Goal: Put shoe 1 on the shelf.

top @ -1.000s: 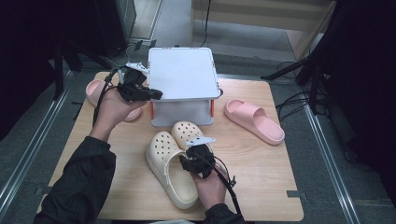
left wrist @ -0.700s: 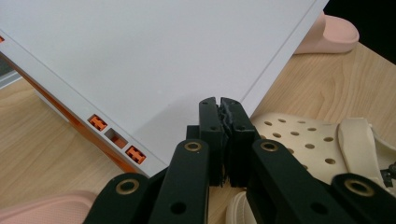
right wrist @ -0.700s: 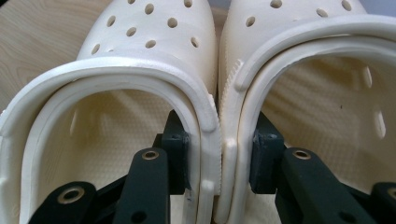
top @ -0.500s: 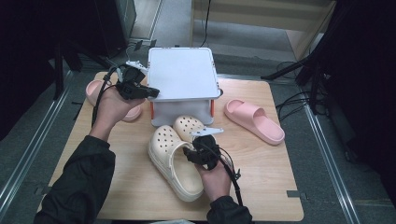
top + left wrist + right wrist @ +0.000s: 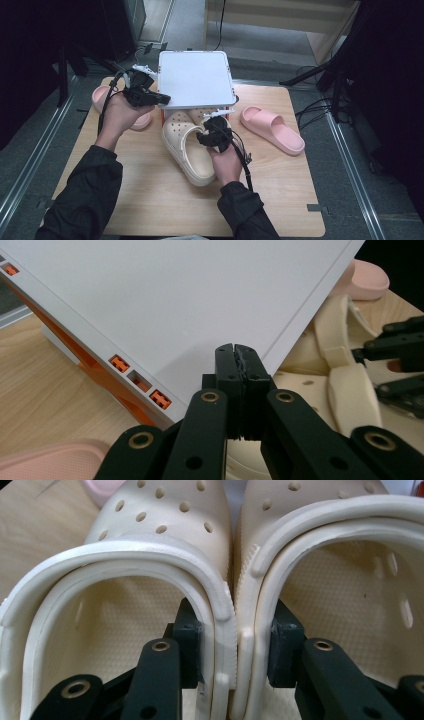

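Observation:
A pair of cream clogs [image 5: 187, 150] lies side by side on the wooden table [image 5: 130, 185], toes tucked under the front of a white-topped stand [image 5: 196, 85]. My right gripper [image 5: 207, 135] is shut on them. In the right gripper view its jaws [image 5: 236, 645] sit one inside each clog and pinch the two touching inner walls, the left clog [image 5: 150, 555] and the right clog [image 5: 350, 580]. My left gripper [image 5: 162, 100] is shut with nothing between its jaws, its tips [image 5: 235, 352] resting at the front left corner of the white top [image 5: 175, 300].
The stand has orange supports [image 5: 125, 400] under its white top. One pink slide [image 5: 272, 129] lies on the table to the right of the stand. Another pink slide [image 5: 100, 95] lies at the left, partly behind my left hand. Dark floor and metal rails surround the table.
My right hand has slid the pair of clogs away from me, and their toes have gone under the white top. My left hand has stayed at the stand's corner.

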Demonstrator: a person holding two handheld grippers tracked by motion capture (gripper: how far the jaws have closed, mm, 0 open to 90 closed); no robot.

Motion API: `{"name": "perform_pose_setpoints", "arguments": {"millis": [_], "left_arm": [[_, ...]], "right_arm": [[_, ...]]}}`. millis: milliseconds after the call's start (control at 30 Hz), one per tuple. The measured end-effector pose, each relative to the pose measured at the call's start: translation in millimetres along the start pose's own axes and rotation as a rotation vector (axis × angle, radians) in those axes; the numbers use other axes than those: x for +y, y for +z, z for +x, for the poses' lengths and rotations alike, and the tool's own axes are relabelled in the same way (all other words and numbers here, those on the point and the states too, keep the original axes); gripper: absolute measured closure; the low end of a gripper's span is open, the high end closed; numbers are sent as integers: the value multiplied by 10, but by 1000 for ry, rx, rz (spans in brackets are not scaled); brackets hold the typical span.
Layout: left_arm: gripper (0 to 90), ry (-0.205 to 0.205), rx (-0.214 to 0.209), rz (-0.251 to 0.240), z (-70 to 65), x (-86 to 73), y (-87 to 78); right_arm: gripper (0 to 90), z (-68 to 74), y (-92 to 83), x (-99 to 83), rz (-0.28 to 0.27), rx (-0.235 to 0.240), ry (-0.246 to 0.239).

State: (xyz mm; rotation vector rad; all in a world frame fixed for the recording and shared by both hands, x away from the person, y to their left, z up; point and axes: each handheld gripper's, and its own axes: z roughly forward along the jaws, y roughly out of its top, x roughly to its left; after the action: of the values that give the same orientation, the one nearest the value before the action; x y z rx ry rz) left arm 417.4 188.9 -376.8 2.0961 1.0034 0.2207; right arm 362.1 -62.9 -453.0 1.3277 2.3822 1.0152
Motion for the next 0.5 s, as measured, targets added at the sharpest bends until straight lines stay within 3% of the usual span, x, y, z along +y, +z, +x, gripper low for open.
{"name": "perform_pose_setpoints", "arguments": {"millis": [233, 500], "left_arm": [[895, -2, -8, -6, 16, -11, -4], [895, -5, -5, -1, 11, -7, -3]], "right_arm": [[659, -89, 159, 169, -41, -50, 39], [658, -158, 288, 179, -62, -69, 83]]}}
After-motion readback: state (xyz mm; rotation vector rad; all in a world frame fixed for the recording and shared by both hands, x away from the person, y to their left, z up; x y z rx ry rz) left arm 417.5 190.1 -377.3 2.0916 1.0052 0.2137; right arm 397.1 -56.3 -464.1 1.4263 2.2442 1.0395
